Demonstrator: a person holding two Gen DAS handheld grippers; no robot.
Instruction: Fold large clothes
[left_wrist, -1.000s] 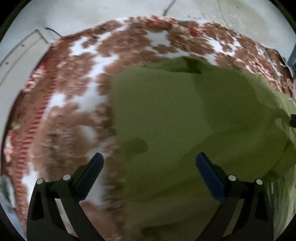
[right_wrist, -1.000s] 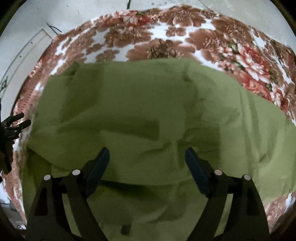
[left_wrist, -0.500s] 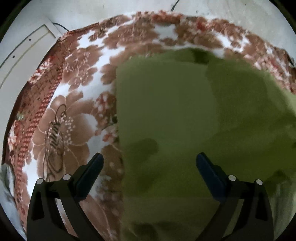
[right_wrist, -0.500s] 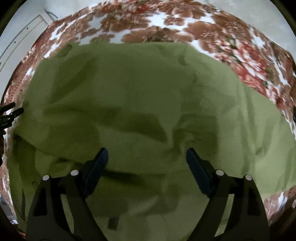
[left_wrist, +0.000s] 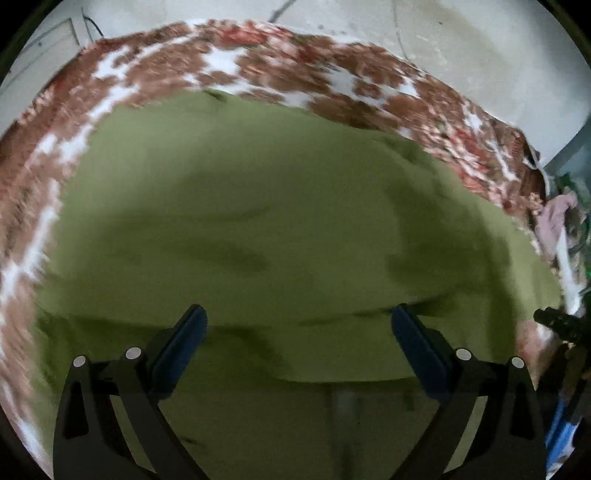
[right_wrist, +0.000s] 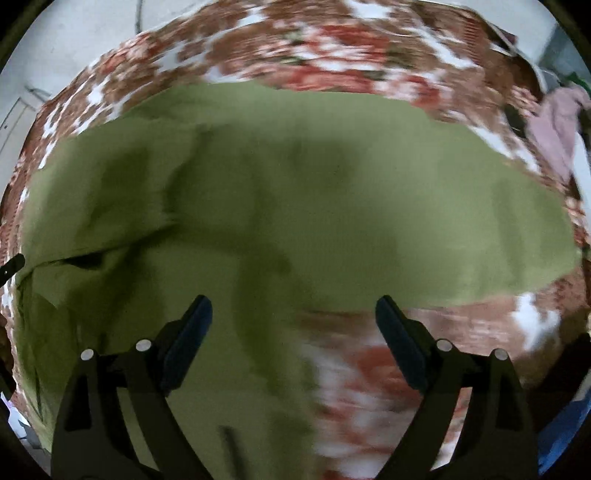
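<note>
Each gripper, left (left_wrist: 298, 319) and right (right_wrist: 293, 310), had black angular arms, silver round screws and dark blue pads (left_wrist: 181, 347).

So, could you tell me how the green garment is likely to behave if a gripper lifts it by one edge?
The green garment would probably drape limply: it lies in soft folds and creases. It looks thin, so likely light. Being wide over the floral sheet, it may drag and bunch.

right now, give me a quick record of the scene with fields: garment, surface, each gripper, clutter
garment: green cloth, spread flat with soft wrinkles
surface: floral sheet, brown, red and white
left gripper: open, above the cloth, holds nothing
right gripper: open, jaws have just been opening, nothing between them, over the cloth's edge
clutter: pinkish clothes at far right
</note>
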